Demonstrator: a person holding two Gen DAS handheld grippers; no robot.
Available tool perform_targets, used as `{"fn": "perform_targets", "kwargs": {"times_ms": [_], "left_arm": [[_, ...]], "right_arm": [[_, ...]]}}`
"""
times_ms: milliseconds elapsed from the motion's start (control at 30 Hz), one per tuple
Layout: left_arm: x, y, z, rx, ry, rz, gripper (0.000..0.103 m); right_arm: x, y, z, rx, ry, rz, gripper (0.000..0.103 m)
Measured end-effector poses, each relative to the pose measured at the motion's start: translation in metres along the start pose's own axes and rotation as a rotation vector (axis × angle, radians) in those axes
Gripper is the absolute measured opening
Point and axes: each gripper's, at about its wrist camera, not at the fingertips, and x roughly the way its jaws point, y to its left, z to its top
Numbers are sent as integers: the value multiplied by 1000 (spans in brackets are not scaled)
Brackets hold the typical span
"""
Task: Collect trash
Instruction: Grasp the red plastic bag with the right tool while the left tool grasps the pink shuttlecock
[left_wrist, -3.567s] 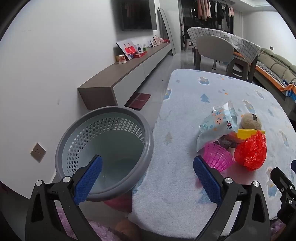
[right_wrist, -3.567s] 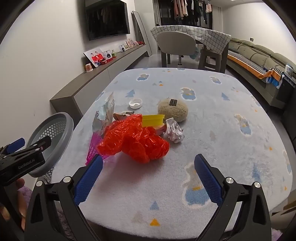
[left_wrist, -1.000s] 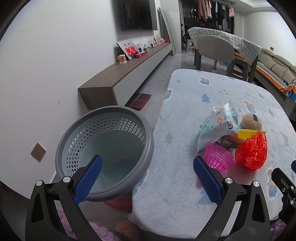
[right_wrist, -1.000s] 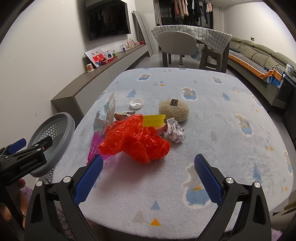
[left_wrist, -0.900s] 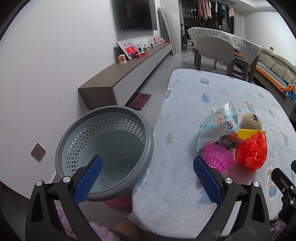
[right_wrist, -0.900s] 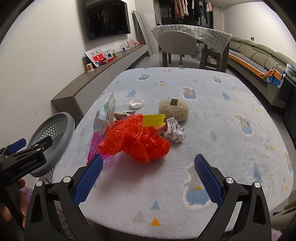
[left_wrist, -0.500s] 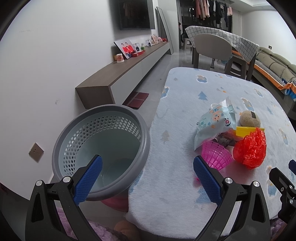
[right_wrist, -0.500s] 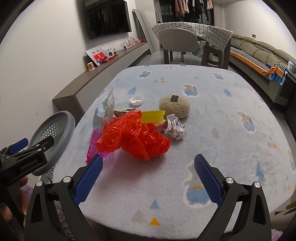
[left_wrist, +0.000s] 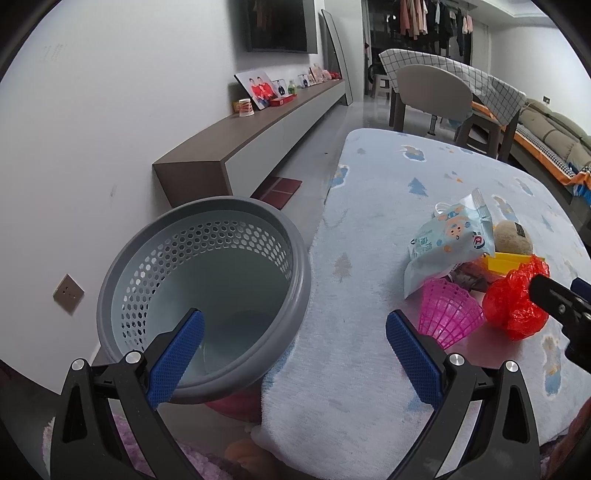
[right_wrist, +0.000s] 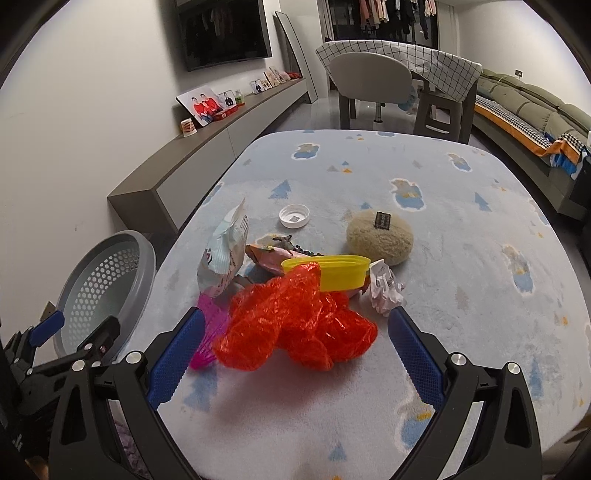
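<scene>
Moved in quite a bit on the right side: right gripper (right_wrist: 293, 345) now sits much closer to the pile than a few seconds back, red bag filling the gap between the jaws instead of lying well ahead. Left view shifted only slightly, bin a touch more centred. Nothing on the table rearranged.

So, very start of the job, going for the first grab. Right gripper spread wide and empty, hovering low over the crumpled red plastic bag (right_wrist: 295, 325), not touching yet as far as can be told. Left gripper (left_wrist: 293, 349) also wide apart, holding nothing, parked over the gap between the grey perforated bin (left_wrist: 122, 266) and the edge of the fluffy blue table cover (right_wrist: 461, 229).

Rest of the trash bunched just behind the bag: pink mesh cup (left_wrist: 448, 314), printed snack pouch (right_wrist: 223, 258), yellow lid (right_wrist: 340, 271), crumpled paper ball (right_wrist: 386, 291), white bottle cap (right_wrist: 294, 216) and a beige fuzzy ball (right_wrist: 380, 236) a bit further back. Bin looks empty, standing off the table's left edge.

Next up, probably: drop a little lower, pinch the bag's bulk, lift and swing left over the bin. Thin crinkly plastic, so needs a decent bite, and might drag the pink cup touching it.
</scene>
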Motion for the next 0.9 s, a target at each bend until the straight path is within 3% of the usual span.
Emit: {"fn": "perform_targets", "kwargs": {"times_ms": [167, 333, 400, 467, 633, 900], "left_arm": [[6, 5, -3, -12, 2, -9, 97], [10, 4, -6, -3, 5, -24, 97], [9, 3, -7, -1, 0, -32, 97], [8, 2, -8, 1, -5, -40, 97], [8, -5, -12, 25, -3, -45, 97], [4, -17, -16, 54, -12, -76, 97]], "right_arm": [[29, 2, 0, -5, 68, -55, 94], [37, 2, -5, -22, 72, -79, 93], [38, 2, -8, -30, 77, -84, 84], [39, 2, -10, -38, 85, -90, 65], [29, -2, -15, -35, 66, -60, 43], [-1, -22, -24, 26, 37, 9, 39]]}}
